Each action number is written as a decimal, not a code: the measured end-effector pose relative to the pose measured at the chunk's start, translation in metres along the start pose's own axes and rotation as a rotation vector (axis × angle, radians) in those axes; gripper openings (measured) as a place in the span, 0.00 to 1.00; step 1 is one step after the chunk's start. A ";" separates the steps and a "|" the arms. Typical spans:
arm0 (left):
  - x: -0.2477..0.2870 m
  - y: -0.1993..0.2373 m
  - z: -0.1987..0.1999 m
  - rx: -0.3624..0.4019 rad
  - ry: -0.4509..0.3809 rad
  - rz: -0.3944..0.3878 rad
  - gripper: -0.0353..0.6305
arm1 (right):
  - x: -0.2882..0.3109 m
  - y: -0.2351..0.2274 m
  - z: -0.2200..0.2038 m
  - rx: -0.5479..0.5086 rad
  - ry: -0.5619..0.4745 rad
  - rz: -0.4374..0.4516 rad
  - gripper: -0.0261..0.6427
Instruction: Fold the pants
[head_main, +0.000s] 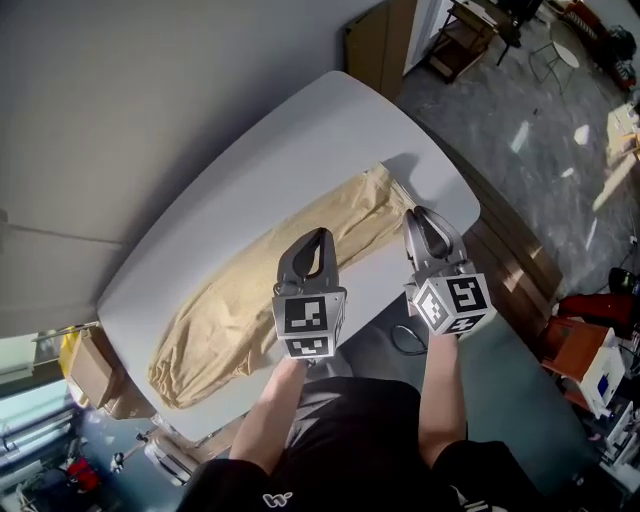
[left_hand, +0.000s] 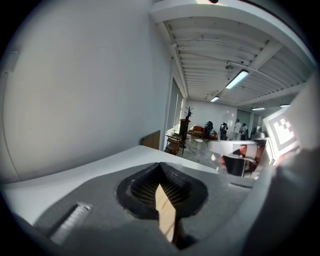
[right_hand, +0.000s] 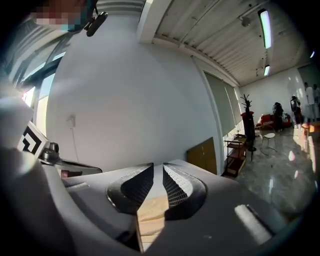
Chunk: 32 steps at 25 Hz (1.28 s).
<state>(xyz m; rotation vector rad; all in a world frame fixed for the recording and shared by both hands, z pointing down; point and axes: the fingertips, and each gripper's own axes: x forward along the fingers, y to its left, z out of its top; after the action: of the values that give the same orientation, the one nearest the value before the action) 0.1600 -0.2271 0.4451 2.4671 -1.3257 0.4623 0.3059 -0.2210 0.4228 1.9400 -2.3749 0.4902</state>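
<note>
Head view: long tan cloth pants (head_main: 250, 290) lie stretched lengthwise down the mid of the pale grey round-cornered table (head_main: 300, 130), doubled leg-on-leg by the look. My left hand-held gripper (head_main: 319, 234) is over the table's mid, jaws fully together. A sliver of tan shows in the slit, so I reckon it's pinching a cloth edge, tho not certain. My right hand-held gripper (head_main: 415, 213) sits twd the table's far-right end, jaws a little apart, pads off the cloth, tan fabric visible btwn them lower down. Step, imo: laying down the lengthwise fold. Next: let go w/ the left, then grab one end and bring it over to the other, edges lined up.
</note>
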 end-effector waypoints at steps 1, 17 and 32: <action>0.007 -0.006 -0.003 0.001 0.009 -0.011 0.06 | -0.001 -0.010 -0.009 0.011 0.028 -0.018 0.14; 0.088 -0.070 -0.060 0.050 0.181 -0.214 0.25 | 0.022 -0.106 -0.137 0.245 0.412 -0.183 0.37; 0.092 -0.059 -0.083 -0.030 0.242 -0.198 0.26 | 0.031 -0.119 -0.189 0.399 0.583 -0.245 0.28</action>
<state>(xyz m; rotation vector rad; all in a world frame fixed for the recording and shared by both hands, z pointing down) 0.2458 -0.2303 0.5517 2.3965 -0.9770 0.6613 0.3811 -0.2203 0.6349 1.8336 -1.7444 1.3693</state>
